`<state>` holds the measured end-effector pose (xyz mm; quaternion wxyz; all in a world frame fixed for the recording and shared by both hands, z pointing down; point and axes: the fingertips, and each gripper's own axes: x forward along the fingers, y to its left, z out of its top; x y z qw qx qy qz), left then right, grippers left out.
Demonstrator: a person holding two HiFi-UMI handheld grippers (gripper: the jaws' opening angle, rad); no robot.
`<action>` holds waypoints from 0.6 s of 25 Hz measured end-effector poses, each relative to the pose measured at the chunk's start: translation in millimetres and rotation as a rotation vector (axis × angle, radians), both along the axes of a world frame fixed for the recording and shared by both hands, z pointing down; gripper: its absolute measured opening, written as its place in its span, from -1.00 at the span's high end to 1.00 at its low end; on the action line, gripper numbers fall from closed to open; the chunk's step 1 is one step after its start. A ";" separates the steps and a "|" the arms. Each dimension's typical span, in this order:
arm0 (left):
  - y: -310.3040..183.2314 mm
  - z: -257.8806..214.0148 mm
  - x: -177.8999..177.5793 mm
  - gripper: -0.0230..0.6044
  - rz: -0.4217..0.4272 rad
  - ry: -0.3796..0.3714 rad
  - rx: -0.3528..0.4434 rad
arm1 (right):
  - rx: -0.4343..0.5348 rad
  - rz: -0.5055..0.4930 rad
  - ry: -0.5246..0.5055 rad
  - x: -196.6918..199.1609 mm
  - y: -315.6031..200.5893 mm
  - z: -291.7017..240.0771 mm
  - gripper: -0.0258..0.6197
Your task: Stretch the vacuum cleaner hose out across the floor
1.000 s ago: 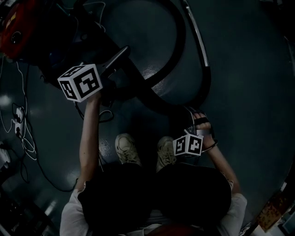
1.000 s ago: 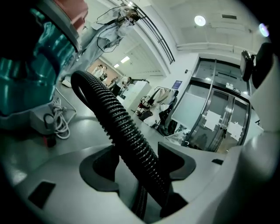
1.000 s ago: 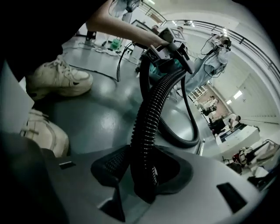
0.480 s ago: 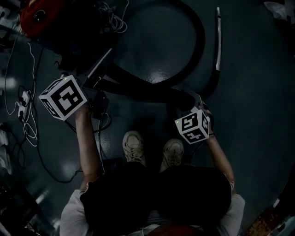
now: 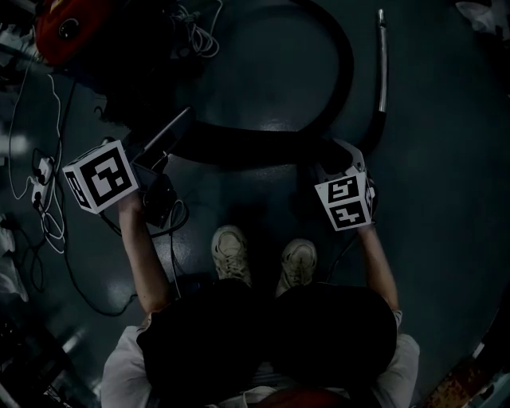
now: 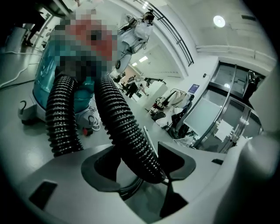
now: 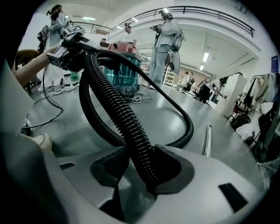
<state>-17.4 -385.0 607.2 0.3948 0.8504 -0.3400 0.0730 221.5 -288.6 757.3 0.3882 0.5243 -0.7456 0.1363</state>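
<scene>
Hose [image 5: 239, 151] loops over the floor [image 5: 446, 175], with one run spanning both grippers. The left gripper [image 6: 141, 168] and right gripper [image 7: 146, 168] each have their fingers partly apart, clamped on its ribbed body. The floor is open right of the metal wand [image 5: 382, 64], while the vacuum cleaner [image 5: 68, 24] and cables [image 5: 40, 199] crowd the upper left.

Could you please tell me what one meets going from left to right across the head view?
In order: white cables, left gripper, shoes, right gripper, metal tube. The hose overlaps several, so omitted.
</scene>
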 end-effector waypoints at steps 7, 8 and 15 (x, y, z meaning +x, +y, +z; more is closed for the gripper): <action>36.0 11.4 -24.6 0.07 0.127 -0.113 -0.071 | 0.014 0.129 -0.018 38.8 -7.4 -5.8 0.36; 35.7 8.8 -29.5 0.07 0.115 -0.090 -0.045 | 0.023 0.145 -0.029 41.7 -10.6 -9.2 0.36; 29.0 -0.6 37.3 0.07 0.075 0.133 0.105 | 0.035 0.150 -0.081 -2.8 -47.4 -20.4 0.36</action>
